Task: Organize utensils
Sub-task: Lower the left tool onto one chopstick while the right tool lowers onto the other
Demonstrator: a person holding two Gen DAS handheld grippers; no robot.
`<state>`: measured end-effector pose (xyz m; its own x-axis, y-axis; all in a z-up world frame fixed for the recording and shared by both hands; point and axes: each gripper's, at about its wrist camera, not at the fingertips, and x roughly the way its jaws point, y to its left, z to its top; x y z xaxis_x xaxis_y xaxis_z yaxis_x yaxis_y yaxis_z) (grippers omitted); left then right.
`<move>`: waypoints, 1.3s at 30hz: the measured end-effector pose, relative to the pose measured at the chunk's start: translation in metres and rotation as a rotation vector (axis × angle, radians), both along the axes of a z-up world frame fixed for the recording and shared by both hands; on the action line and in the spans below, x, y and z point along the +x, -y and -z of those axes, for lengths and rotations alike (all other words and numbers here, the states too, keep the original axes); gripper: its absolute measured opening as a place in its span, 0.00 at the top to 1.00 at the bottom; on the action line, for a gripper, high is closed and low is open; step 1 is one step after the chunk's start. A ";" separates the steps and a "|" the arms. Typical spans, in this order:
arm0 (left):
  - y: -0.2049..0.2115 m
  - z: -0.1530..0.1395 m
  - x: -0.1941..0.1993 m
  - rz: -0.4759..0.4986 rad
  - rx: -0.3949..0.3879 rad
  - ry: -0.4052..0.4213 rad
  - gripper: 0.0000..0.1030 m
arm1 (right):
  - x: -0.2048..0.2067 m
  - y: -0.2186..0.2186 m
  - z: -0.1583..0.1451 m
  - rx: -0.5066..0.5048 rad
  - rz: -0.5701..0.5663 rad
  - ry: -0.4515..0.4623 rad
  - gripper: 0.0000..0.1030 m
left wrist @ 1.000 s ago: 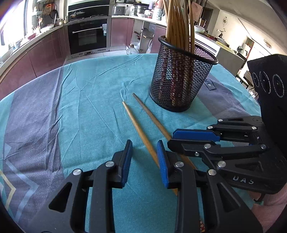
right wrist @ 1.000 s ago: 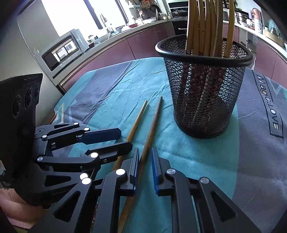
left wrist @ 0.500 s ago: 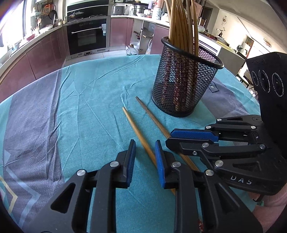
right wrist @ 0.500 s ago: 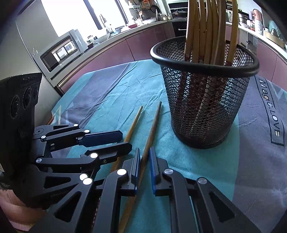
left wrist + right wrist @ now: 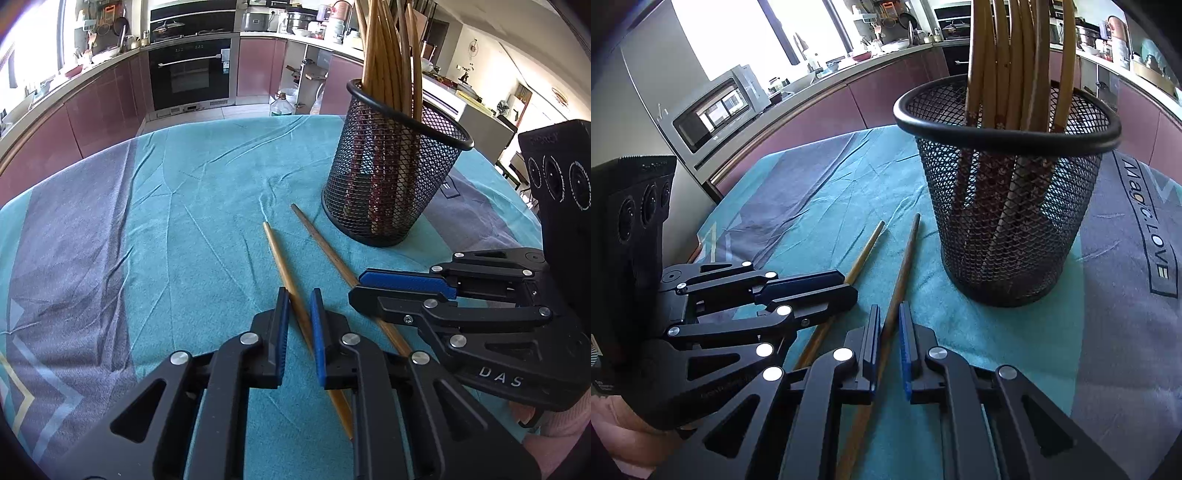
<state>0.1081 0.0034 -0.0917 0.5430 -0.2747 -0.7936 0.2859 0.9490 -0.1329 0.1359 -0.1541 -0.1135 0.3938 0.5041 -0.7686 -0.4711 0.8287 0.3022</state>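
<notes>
Two wooden chopsticks lie side by side on the teal tablecloth. My left gripper (image 5: 298, 295) straddles the lighter chopstick (image 5: 280, 258), jaws narrowed around it with small gaps either side. My right gripper (image 5: 888, 308) straddles the darker chopstick (image 5: 905, 254) the same way, jaws nearly closed but a gap still shows. A black mesh holder (image 5: 391, 173) with several chopsticks standing in it sits just beyond their far tips; it also shows in the right wrist view (image 5: 1008, 206). Each gripper shows in the other's view: the right one (image 5: 399, 288), the left one (image 5: 827, 284).
The tablecloth (image 5: 184, 206) has grey bands and creases. Kitchen cabinets and an oven (image 5: 192, 74) stand behind the table. A microwave (image 5: 716, 110) sits on the counter to the left in the right wrist view.
Both grippers have narrowed their jaws around their chopsticks. The left gripper has shifted right so the lighter chopstick now lies between its fingers. Both views have moved closer to the holder.
</notes>
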 end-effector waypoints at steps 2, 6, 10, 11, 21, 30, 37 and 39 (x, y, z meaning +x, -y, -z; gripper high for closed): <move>0.000 0.000 0.000 0.001 0.002 0.001 0.87 | 0.000 -0.001 0.000 -0.006 -0.003 0.002 0.92; 0.001 0.002 0.001 0.002 0.000 0.001 0.86 | 0.000 -0.001 -0.001 -0.007 -0.001 0.006 0.92; 0.000 0.002 0.001 0.003 -0.002 0.004 0.86 | 0.000 -0.004 -0.001 -0.017 0.003 0.014 0.92; 0.001 0.002 0.000 0.004 0.000 0.006 0.86 | 0.000 -0.005 -0.001 -0.021 0.004 0.016 0.92; 0.010 0.004 -0.001 -0.016 0.019 0.014 0.90 | 0.000 -0.008 -0.001 -0.043 0.003 0.042 0.92; 0.008 0.005 -0.003 -0.036 0.021 0.015 0.89 | 0.001 -0.006 0.000 -0.022 0.016 0.032 0.93; 0.001 0.006 -0.002 -0.047 0.000 0.008 0.91 | 0.001 -0.003 -0.001 -0.002 0.014 0.020 0.93; -0.001 0.005 -0.001 -0.051 -0.004 0.005 0.92 | 0.000 -0.002 -0.001 0.005 0.013 0.018 0.93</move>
